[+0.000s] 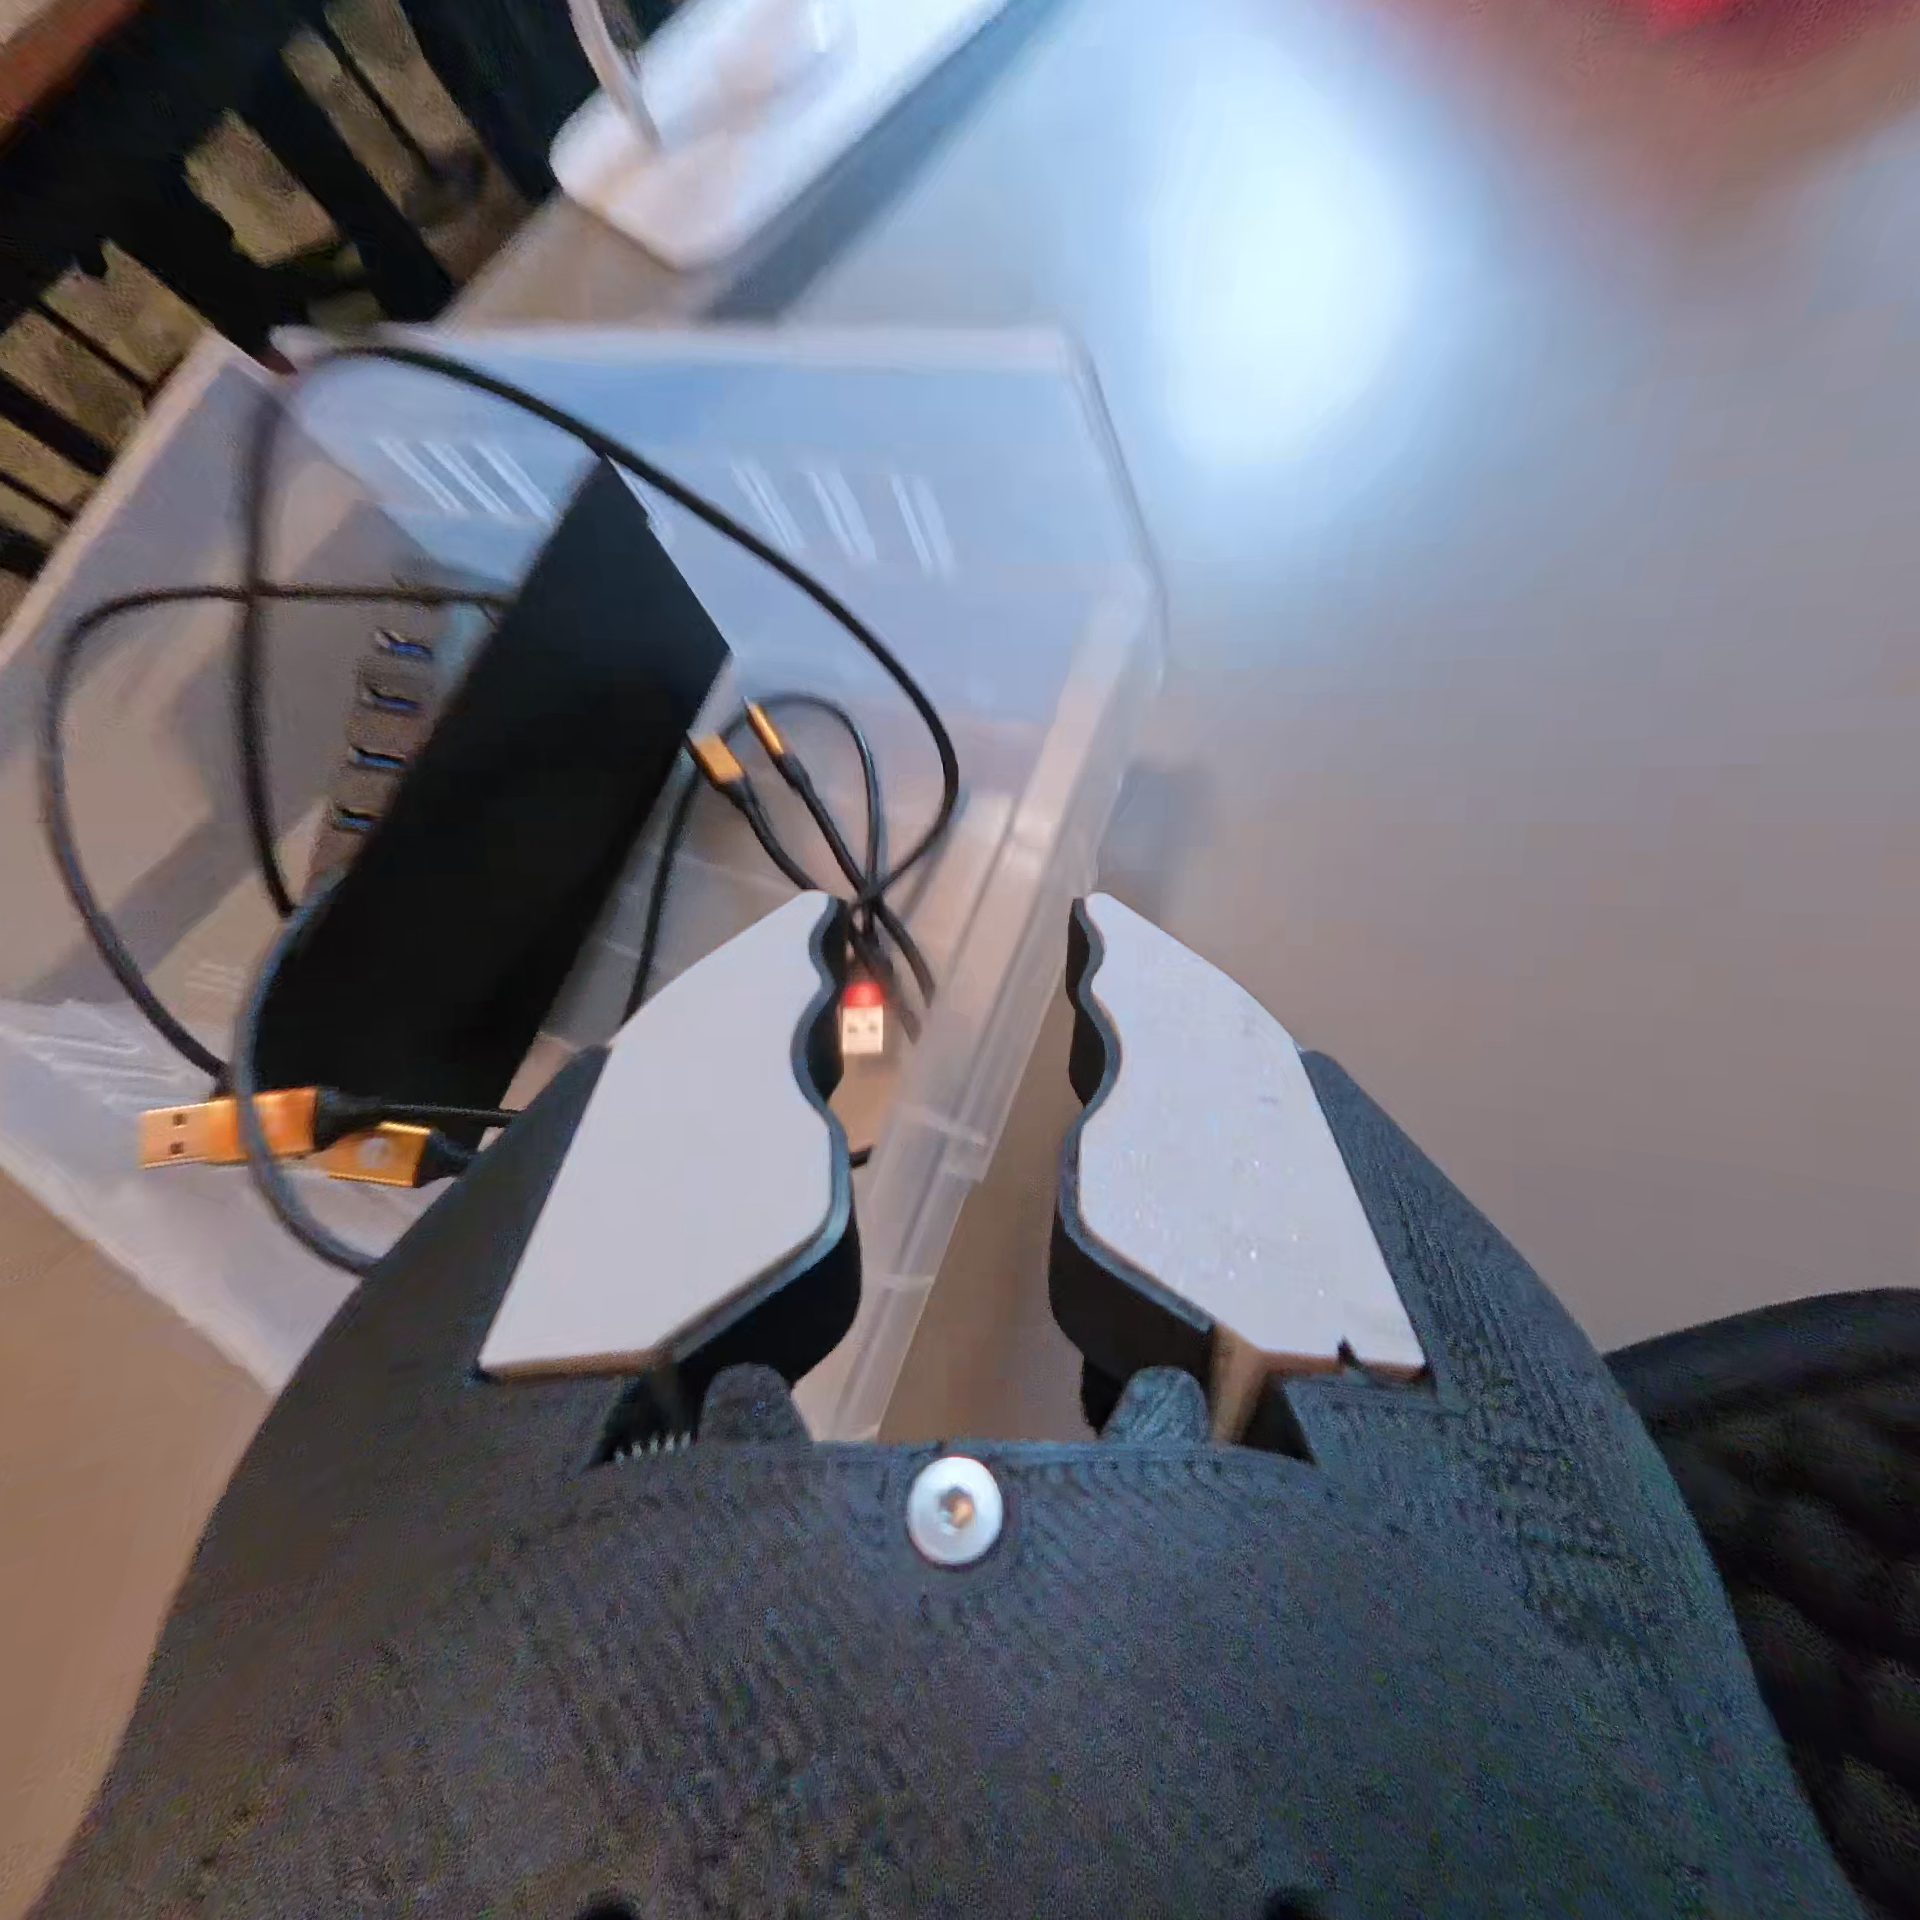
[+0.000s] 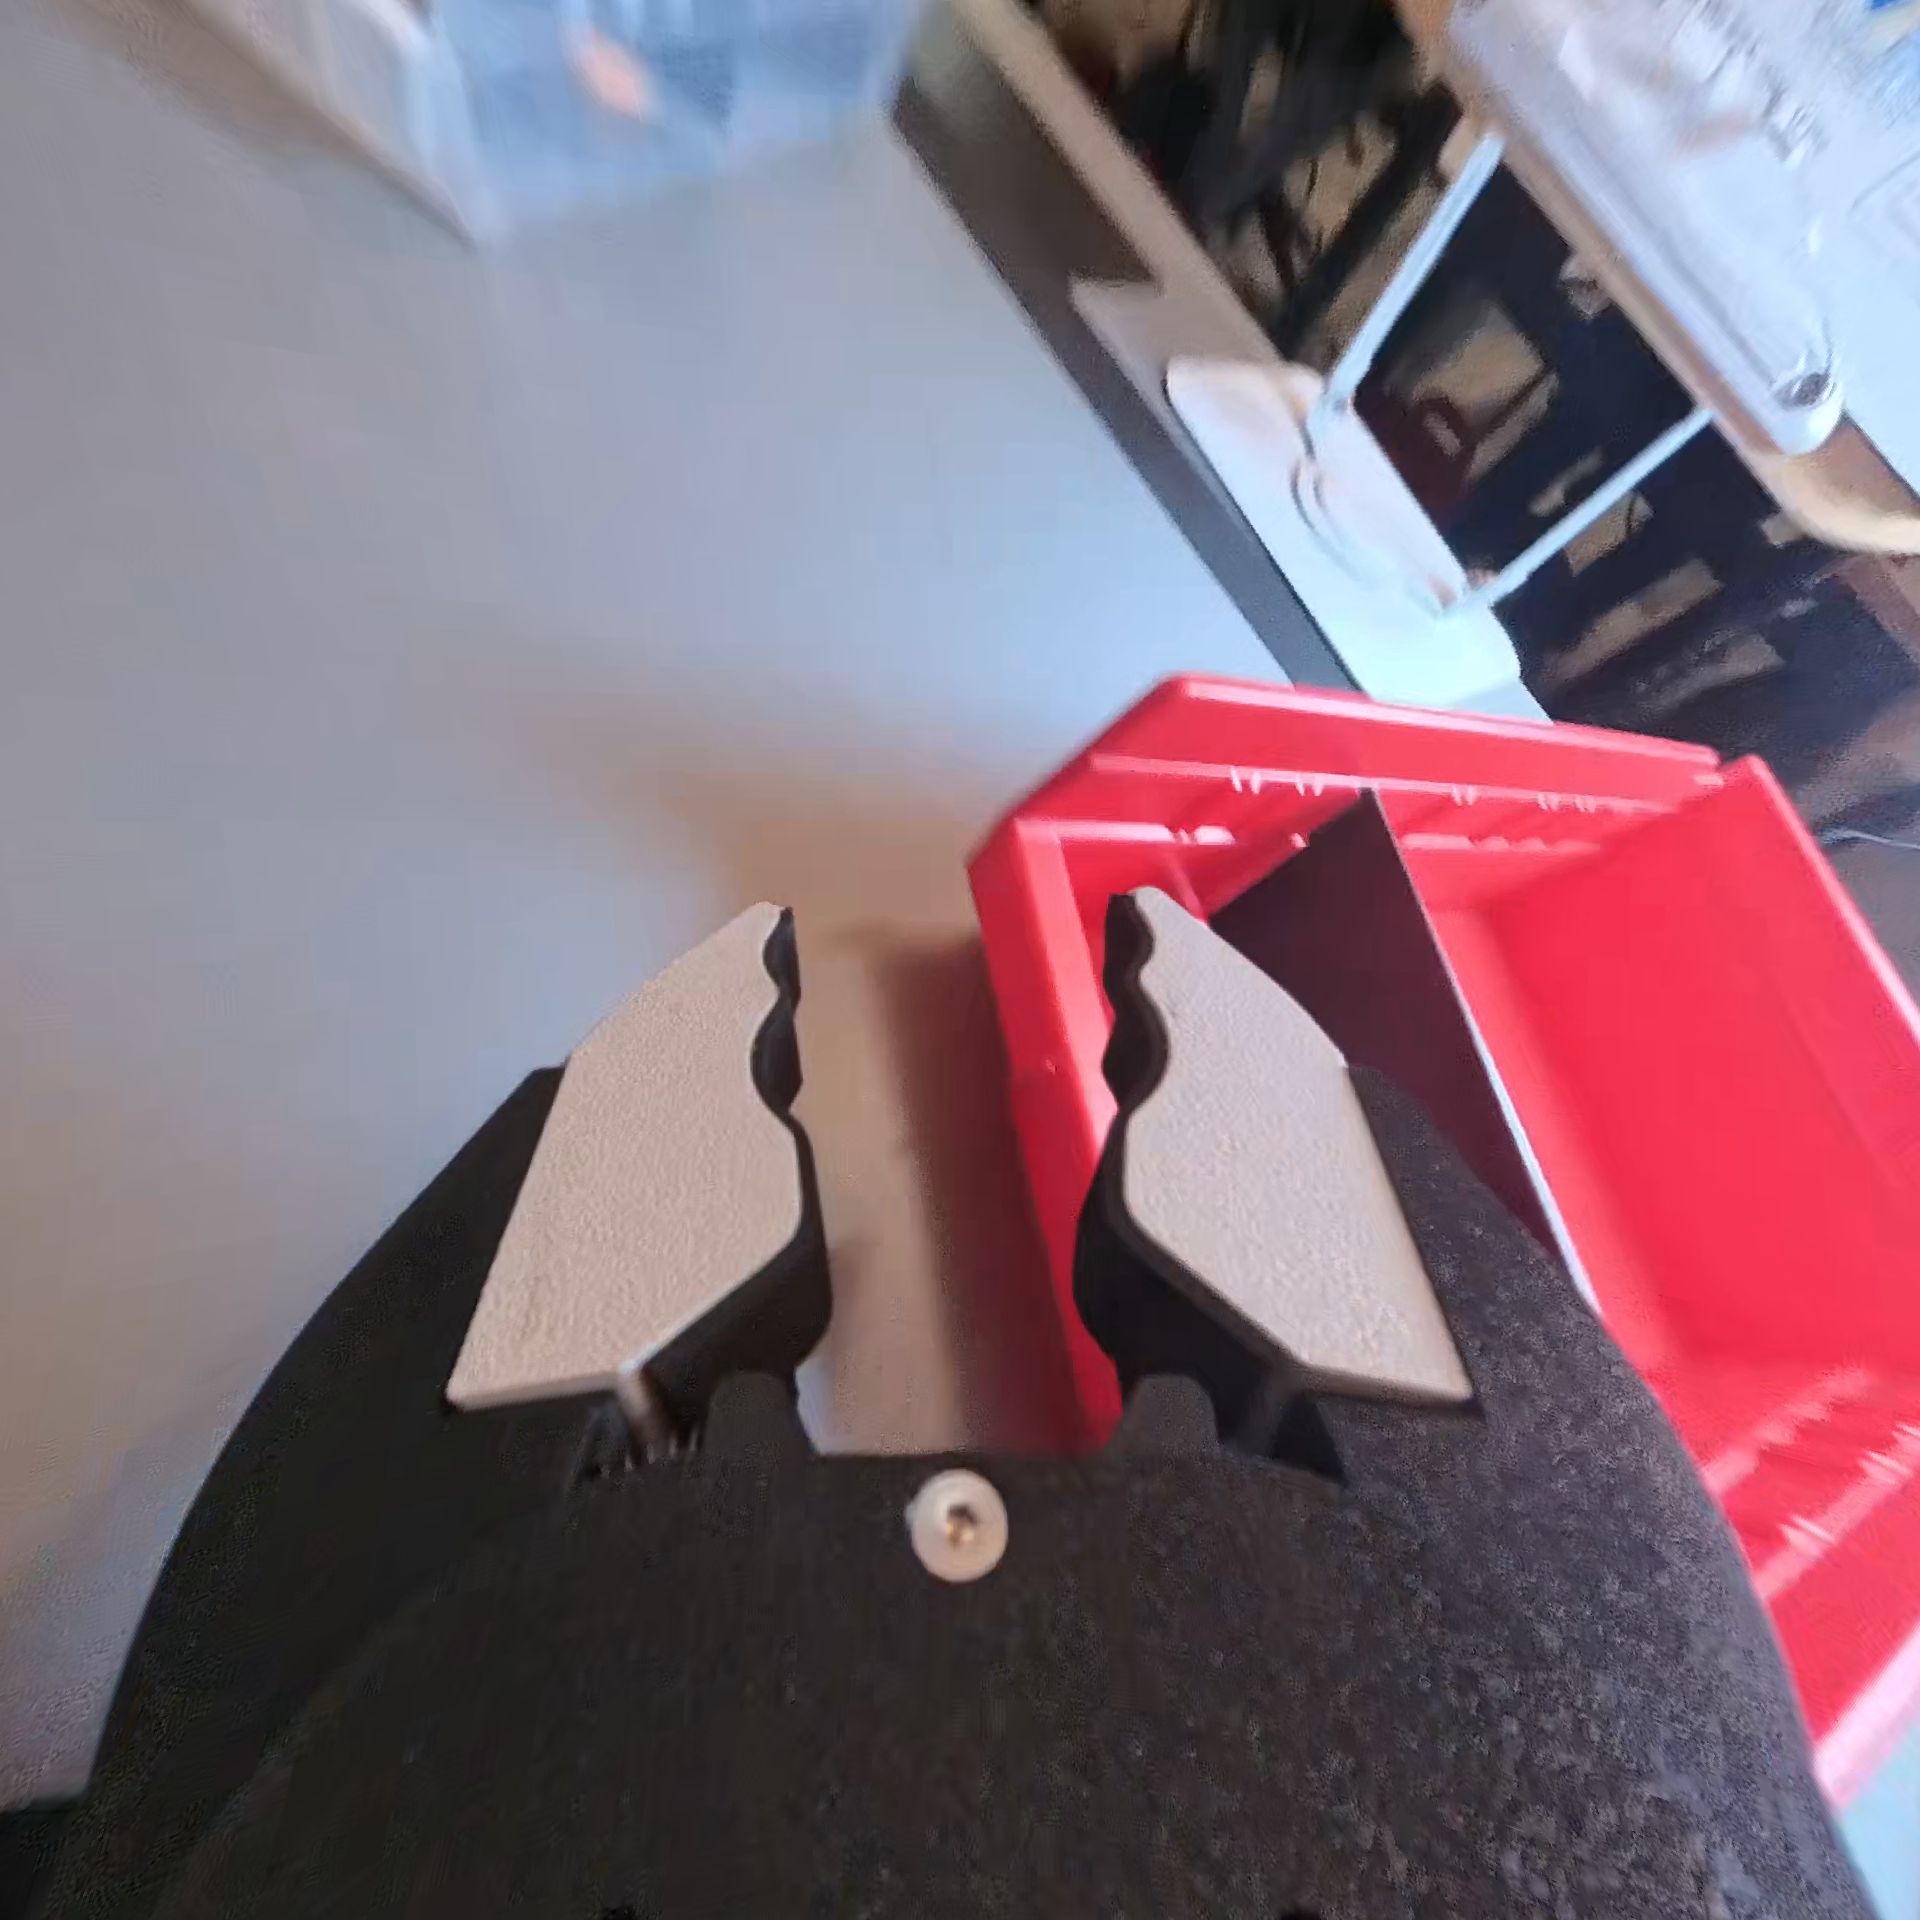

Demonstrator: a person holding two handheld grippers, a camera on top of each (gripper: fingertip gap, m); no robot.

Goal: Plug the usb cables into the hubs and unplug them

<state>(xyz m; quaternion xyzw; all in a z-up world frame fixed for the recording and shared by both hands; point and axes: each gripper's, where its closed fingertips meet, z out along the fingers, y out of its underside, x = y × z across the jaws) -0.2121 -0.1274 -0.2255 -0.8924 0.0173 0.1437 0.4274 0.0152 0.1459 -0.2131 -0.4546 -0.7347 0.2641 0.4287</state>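
Note:
In the left wrist view a clear plastic bin [image 1: 1049, 582] holds a long black USB hub [image 1: 499, 790] with blue ports on its left side. Black cables [image 1: 727, 540] loop around it. An orange USB plug [image 1: 197, 1138] lies at the bin's near left, two small orange plugs [image 1: 727, 764] beside the hub, and a red-and-silver USB plug [image 1: 862, 1023] near my left fingertip. My left gripper [image 1: 951, 925] is open and empty above the bin's near right wall. In the right wrist view my right gripper [image 2: 945, 930] is open and empty over the table, beside a red bin [image 2: 1049, 997].
The red bin has a dark divider plate [image 2: 1351, 935] inside. A white object [image 1: 727, 135] sits at the table's far edge. A metal frame [image 2: 1475, 468] and dark clutter lie beyond the table edge. Dark cloth [image 1: 1787, 1475] shows at right. Some 35 centimeters of space lies between my two pairs of fingers. My left gripper's tips are some 8 centimeters from the red-and-silver USB plug [image 1: 862, 1023].

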